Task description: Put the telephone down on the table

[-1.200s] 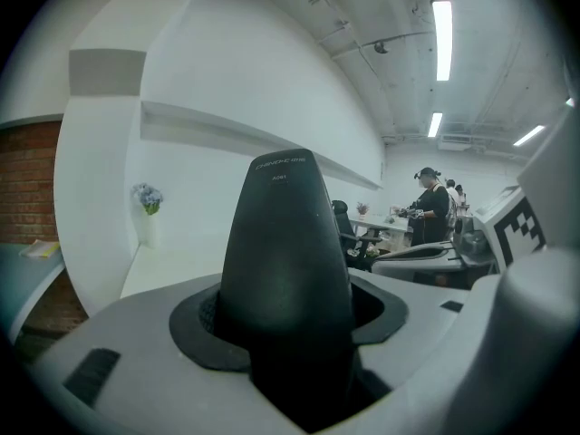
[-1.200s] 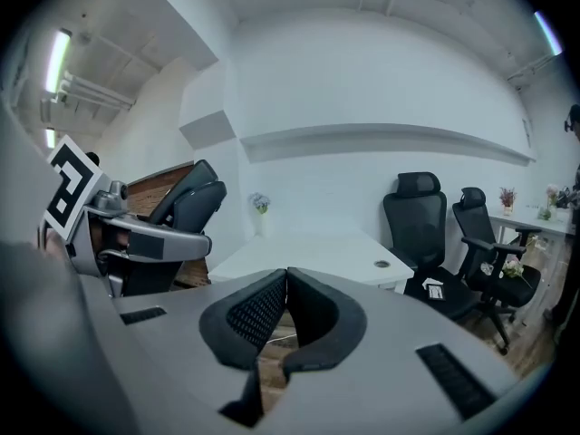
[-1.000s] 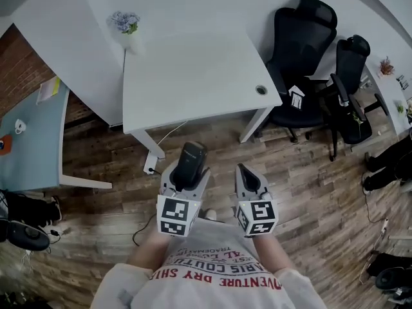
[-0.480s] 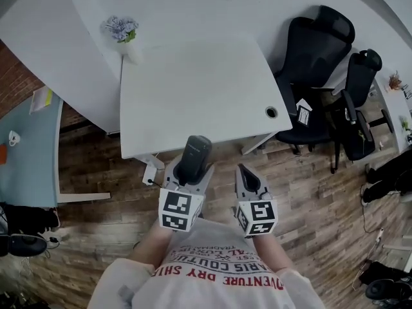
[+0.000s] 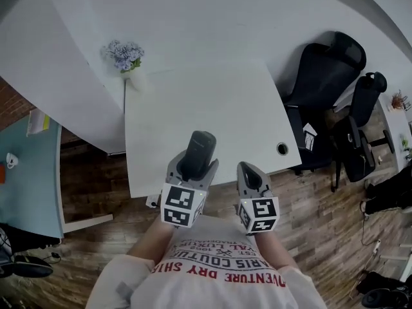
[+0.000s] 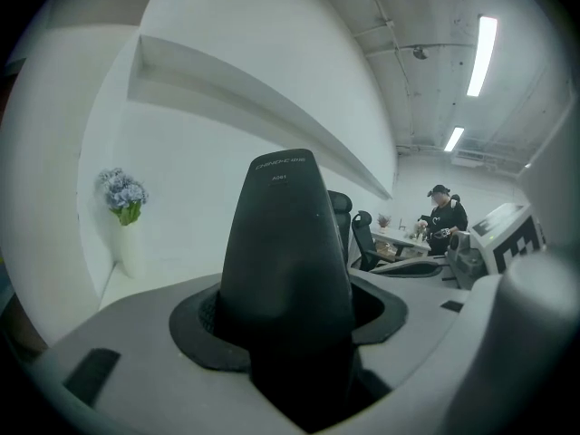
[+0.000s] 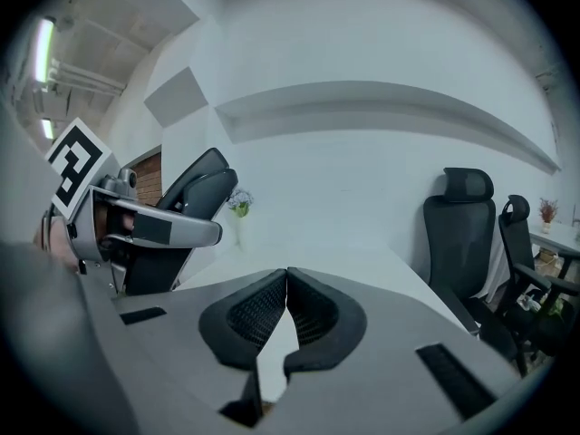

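A black telephone handset [image 5: 197, 153] [image 6: 286, 261] stands up between the jaws of my left gripper [image 5: 191, 169], which is shut on it. It hangs over the near edge of the white table [image 5: 206, 114]. My right gripper [image 5: 248, 176] is beside it, jaws shut with nothing between the pads [image 7: 286, 311]. In the right gripper view the left gripper [image 7: 154, 229] with the telephone [image 7: 195, 184] shows at the left.
A small vase of blue flowers [image 5: 125, 55] stands at the table's far left corner. A cable hole [image 5: 282, 149] sits near the table's right front corner. Black office chairs [image 5: 328, 89] stand to the right. A pale blue desk [image 5: 32, 166] is at the left.
Both grippers have moved forward toward the table; the telephone in the left gripper is now over the table's near edge instead of over the wooden floor.
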### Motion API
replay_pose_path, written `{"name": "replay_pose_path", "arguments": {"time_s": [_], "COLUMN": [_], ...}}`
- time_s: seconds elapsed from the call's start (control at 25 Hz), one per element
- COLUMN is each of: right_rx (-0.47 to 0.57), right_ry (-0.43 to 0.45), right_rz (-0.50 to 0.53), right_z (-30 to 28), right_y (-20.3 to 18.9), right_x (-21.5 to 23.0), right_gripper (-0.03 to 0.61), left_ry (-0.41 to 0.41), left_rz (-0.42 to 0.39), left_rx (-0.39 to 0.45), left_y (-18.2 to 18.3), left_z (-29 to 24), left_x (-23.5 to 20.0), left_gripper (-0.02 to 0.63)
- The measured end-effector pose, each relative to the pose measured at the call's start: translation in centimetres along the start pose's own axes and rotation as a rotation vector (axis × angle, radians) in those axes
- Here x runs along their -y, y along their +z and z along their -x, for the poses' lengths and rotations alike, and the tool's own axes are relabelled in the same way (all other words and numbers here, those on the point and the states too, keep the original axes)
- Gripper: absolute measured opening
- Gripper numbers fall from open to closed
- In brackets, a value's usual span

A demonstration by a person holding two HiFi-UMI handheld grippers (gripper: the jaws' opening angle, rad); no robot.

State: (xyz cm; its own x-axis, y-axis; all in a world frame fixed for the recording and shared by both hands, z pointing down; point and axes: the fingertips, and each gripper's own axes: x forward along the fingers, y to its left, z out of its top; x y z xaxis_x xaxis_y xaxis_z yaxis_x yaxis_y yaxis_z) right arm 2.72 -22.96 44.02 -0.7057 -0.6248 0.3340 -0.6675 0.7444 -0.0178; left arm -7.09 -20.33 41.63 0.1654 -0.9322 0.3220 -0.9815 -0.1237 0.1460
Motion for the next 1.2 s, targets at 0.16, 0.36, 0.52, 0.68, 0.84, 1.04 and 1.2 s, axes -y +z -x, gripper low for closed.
{"name": "replay_pose_path", "arguments": {"time_s": [0.16,0.36,0.52,0.68,0.84,1.04,1.2], "right_rx": [0.002,-0.015,-0.04,-0.064,-0.086,-0.134,-0.187], "right_ry": [-0.002,0.012,0.036,0.104,0.186,0.251,0.287], "right_rz": [-0.009,-0.008,-0.008,-0.003,-0.012,0.021,0.034], "right_z": [-4.3,-7.6,-10.1,-12.6,-15.4,-18.6,-21.2], "right_y": [1.1,1.5,1.3,1.1,1.6,1.1,-0.2], "right_x": [0.2,0.8,1.8,2.2,3.0,5.0,6.9], "right_gripper": [0.025,0.025,0.025,0.025,0.025,0.025,0.025], "left_ry": [0.02,0.058,0.1,0.178,0.26,0.357,0.407], "left_rz": [0.008,0.054,0.094,0.148,0.214,0.262,0.341], "left_rx": [-0.011,-0.036,-0.059,-0.08,-0.086,-0.142,-0.187], "left_y": [0.5,-0.1,-0.9,-2.0,-2.4,-4.2,-6.1], "left_z": [-1.9,-3.3,-4.6,-5.4,-6.7,-9.4,-12.6], "left_x": [-4.1,-7.3,-9.3,-11.0,-12.5,-13.9,-15.2], "left_gripper": [0.288,0.288,0.288,0.288,0.288,0.288,0.288]}}
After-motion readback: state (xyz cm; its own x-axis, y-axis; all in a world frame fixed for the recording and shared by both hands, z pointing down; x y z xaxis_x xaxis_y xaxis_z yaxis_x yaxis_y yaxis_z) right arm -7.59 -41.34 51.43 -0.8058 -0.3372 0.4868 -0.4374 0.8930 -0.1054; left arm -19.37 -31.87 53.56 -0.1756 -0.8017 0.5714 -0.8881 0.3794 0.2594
